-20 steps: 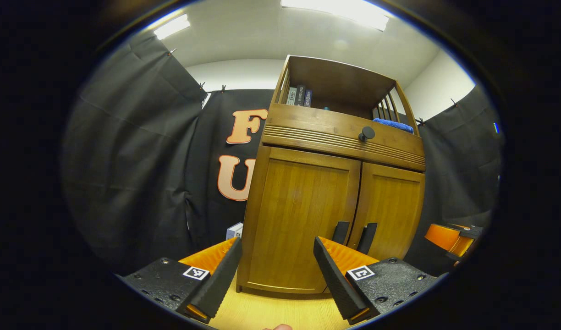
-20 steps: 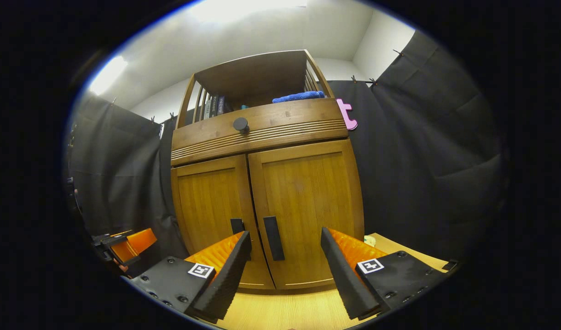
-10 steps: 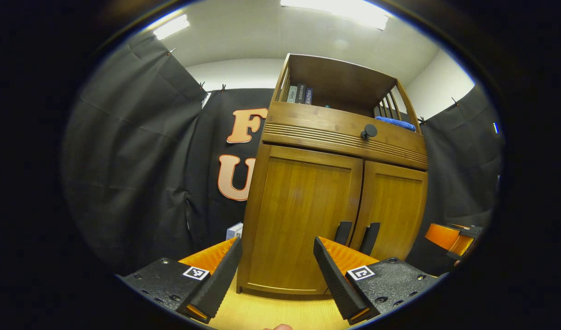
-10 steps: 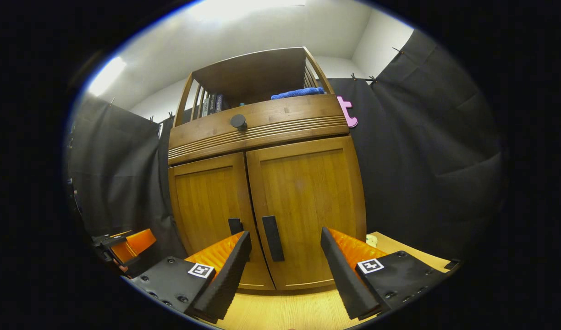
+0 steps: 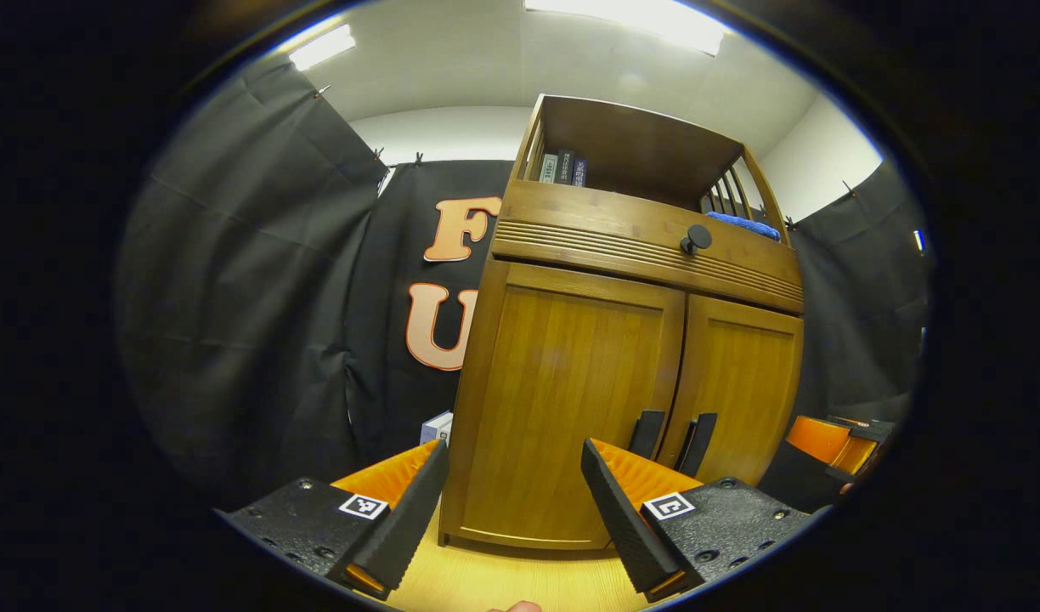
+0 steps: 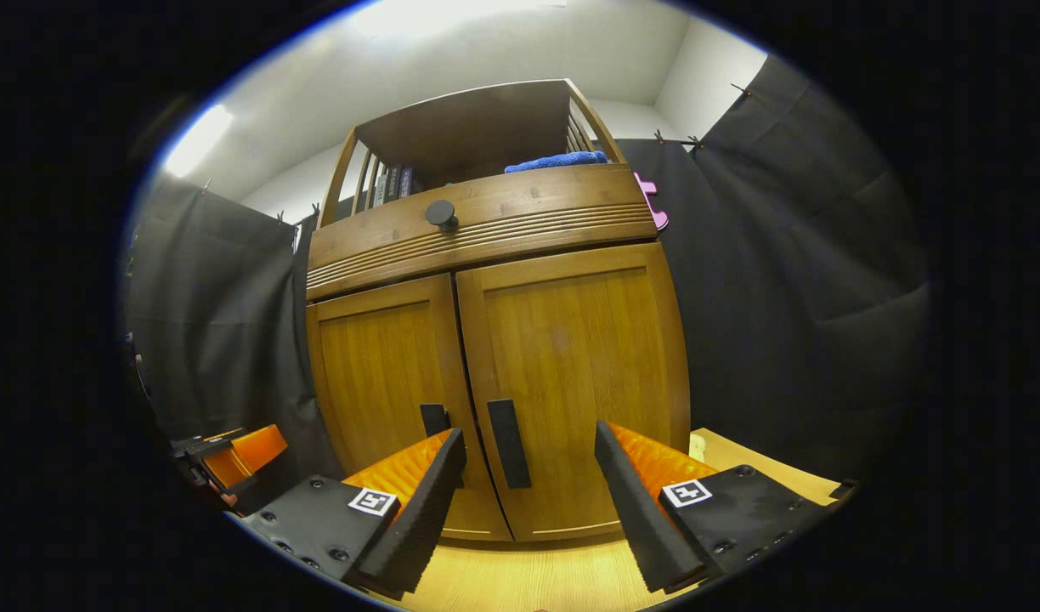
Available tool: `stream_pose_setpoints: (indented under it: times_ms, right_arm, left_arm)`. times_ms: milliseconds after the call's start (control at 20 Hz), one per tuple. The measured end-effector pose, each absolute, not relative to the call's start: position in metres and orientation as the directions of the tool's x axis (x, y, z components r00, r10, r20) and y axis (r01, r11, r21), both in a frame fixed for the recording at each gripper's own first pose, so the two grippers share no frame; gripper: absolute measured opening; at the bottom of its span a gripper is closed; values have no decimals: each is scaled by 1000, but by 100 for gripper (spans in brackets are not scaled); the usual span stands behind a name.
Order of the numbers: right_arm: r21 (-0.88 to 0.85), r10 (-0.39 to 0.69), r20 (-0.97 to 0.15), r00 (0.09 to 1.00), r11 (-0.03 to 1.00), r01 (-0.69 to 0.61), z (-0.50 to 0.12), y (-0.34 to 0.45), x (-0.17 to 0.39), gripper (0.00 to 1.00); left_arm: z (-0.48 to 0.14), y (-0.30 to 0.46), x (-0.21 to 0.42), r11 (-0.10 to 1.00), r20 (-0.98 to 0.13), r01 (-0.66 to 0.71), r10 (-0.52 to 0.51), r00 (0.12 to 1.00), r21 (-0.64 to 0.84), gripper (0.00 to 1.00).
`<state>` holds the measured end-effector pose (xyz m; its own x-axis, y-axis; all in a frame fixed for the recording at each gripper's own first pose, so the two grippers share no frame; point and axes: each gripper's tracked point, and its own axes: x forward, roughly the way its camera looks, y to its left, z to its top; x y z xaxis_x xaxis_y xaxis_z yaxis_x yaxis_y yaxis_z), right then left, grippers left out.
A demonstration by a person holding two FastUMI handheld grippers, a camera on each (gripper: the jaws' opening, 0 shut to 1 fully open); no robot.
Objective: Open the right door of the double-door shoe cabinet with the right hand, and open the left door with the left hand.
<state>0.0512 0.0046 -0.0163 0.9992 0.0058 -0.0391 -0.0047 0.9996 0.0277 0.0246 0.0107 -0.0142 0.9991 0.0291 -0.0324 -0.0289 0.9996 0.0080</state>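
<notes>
The wooden shoe cabinet [image 5: 571,476] stands in front of me with both doors closed. In the left gripper view my left gripper [image 5: 514,450] is open and faces the left door [image 5: 562,382]; that door's dark handle [image 5: 647,432] lies just right of its right finger. In the right gripper view my right gripper [image 6: 529,432] is open and holds nothing. The right door's handle [image 6: 509,442] stands between its fingers but farther off, on the right door [image 6: 579,331]. The left door's handle [image 6: 435,418] peeks above its left finger.
A drawer with a round knob [image 6: 441,212] runs above the doors. The open shelf on top holds books [image 5: 562,167] and a blue cloth [image 6: 554,161]. A small box [image 5: 436,427] lies left of the cabinet. The light wooden surface [image 6: 528,578] carries the cabinet.
Both grippers have come a little closer to the cabinet, which now looks larger in each view. The doors have stayed closed and both grippers have stayed open.
</notes>
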Motion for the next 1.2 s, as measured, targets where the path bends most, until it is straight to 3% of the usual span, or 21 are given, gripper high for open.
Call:
stream_pose_setpoints:
  times_ms: [50, 100, 150, 250, 350, 400, 550, 600, 750, 800, 1100, 1150, 1200]
  right_arm:
    - [18, 8, -34, 999, 1000, -8, -14, 6, 54, 90]
    - [5, 11, -27, 1000, 1000, -11, -12, 6, 59, 98]
    - [-10, 14, -20, 1000, 1000, -14, -8, 8, 65, 89]
    - [-36, 29, -10, 1000, 999, -30, -5, 11, 81, 100]
    - [-48, 44, -13, 999, 998, -44, -7, 14, 100, 89]
    - [-48, 49, -27, 998, 998, -50, -13, 16, 111, 98]
    - [-37, 62, -60, 996, 997, -65, -26, 20, 137, 94]
    - [-37, 63, -71, 996, 997, -66, -33, 20, 147, 98]
    - [-78, 67, -114, 991, 994, -77, -54, 22, 170, 98]
    - [-98, 63, -135, 989, 992, -76, -62, 20, 172, 98]
    - [-129, 14, -209, 978, 991, -42, -104, 14, 190, 98]
    - [-134, 7, -211, 977, 990, -36, -107, 14, 195, 98]
    - [-137, 1, -214, 977, 990, -31, -109, 15, 199, 98]
  left_arm:
    - [-14, 12, 26, 999, -30, -31, 31, 999, 9, 92]
    - [-15, 13, 27, 999, -28, -33, 33, 999, 11, 91]
    - [-15, 14, 29, 999, -28, -35, 35, 999, 12, 91]
    - [-15, 16, 30, 999, -25, -37, 37, 999, 13, 91]
    - [-13, 17, 31, 999, -19, -38, 39, 999, 18, 91]
    - [-12, 17, 31, 999, -15, -39, 39, 999, 23, 91]
    - [-9, 18, 30, 999, -1, -38, 38, 999, 36, 91]
    - [-8, 18, 29, 998, 0, -38, 38, 999, 43, 91]
    - [-6, 19, 26, 998, 9, -41, 41, 999, 54, 91]
    - [-6, 20, 24, 998, 12, -44, 44, 999, 54, 94]
    - [-3, 23, 19, 997, 23, -58, 56, 998, 57, 94]
    - [-1, 23, 19, 997, 29, -60, 58, 998, 57, 91]
    - [0, 24, 18, 996, 33, -61, 60, 998, 57, 94]
